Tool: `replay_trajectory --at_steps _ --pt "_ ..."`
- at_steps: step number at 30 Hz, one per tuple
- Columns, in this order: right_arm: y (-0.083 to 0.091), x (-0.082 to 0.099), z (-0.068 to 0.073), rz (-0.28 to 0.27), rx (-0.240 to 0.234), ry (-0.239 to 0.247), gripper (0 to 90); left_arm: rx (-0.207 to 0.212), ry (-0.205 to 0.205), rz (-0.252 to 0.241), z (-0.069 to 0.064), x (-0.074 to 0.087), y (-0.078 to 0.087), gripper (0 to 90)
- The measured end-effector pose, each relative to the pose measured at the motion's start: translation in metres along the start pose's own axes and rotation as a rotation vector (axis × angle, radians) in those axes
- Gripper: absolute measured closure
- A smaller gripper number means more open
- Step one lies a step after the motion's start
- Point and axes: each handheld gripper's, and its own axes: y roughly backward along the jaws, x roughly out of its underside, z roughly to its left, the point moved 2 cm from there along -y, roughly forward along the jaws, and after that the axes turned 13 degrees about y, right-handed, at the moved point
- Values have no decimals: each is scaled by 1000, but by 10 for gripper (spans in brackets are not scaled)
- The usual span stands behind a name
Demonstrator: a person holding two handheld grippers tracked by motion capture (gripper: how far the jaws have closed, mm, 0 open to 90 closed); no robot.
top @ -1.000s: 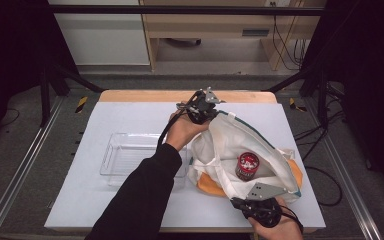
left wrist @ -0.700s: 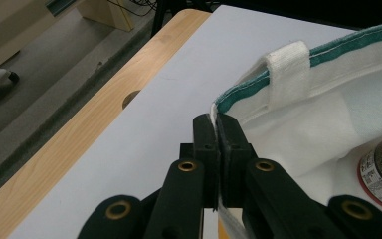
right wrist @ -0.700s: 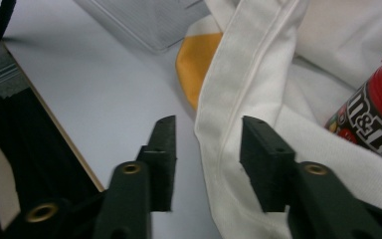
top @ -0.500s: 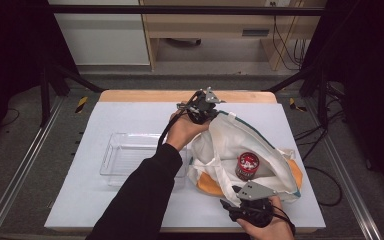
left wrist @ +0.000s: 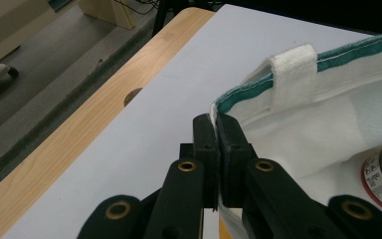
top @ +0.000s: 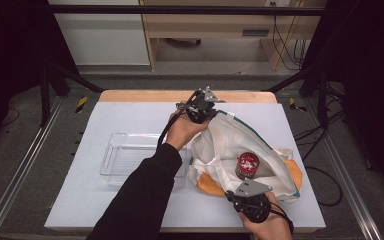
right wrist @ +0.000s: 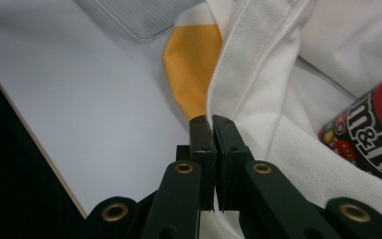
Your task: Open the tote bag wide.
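Note:
A white cloth bag [top: 230, 145] with a green-trimmed rim [left wrist: 298, 74] and an orange patch [right wrist: 191, 64] lies on the table, its mouth held apart. Inside it stands a red-lidded candy can [top: 247, 165], which also appears in the right gripper view [right wrist: 368, 134]. My left gripper [top: 211, 114] is shut on the bag's far rim, and the green edge is pinched between its jaws [left wrist: 215, 119]. At the near rim, my right gripper [top: 237, 194] has just been closing and now pinches the white fabric edge [right wrist: 212, 122].
A clear plastic tray [top: 130, 157] lies left of the bag on the white table top [top: 130, 120]. A wooden strip [top: 145, 96] runs along the far edge. The person's left sleeve [top: 140, 200] crosses the tray's right end.
My right gripper has shifted a little to the left along the bag's near rim. The left gripper and the can have stayed where they were.

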Motion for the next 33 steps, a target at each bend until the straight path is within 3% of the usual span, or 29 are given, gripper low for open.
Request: replay_trajectory --at_steps 1,2,7,12,15,19,22,23,24,27,33 --pt "0 0 1 -2 -7 -1 892 -2 -3 2 0 1 -2 885" --pt "1 -1 2 -9 -43 -9 894 -2 -3 8 0 1 -4 885" --pt "-4 1 4 -2 -83 -16 894 -12 -15 29 -2 5 -10 884" --pt "-9 4 5 22 -85 -9 894 -25 -4 64 -1 14 -17 884" --pt "-9 5 5 22 -85 -15 888 -21 3 58 -1 19 -18 883" --pt "-5 4 3 6 -71 -22 761 -16 -7 29 -5 19 -11 857" --pt "1 3 2 -10 -49 -19 649 -31 -19 -10 -10 19 -1 738" --pt "7 2 -1 -25 -26 -17 553 -31 -22 -35 -13 18 4 673" --pt "7 2 -1 -25 -26 -17 553 -30 -22 -59 -15 18 9 673" --pt "17 -1 -6 -48 -1 -29 459 -44 -30 -101 -21 18 27 558" --pt "42 -12 -17 -84 27 -27 365 -41 -48 -141 -36 29 67 500"
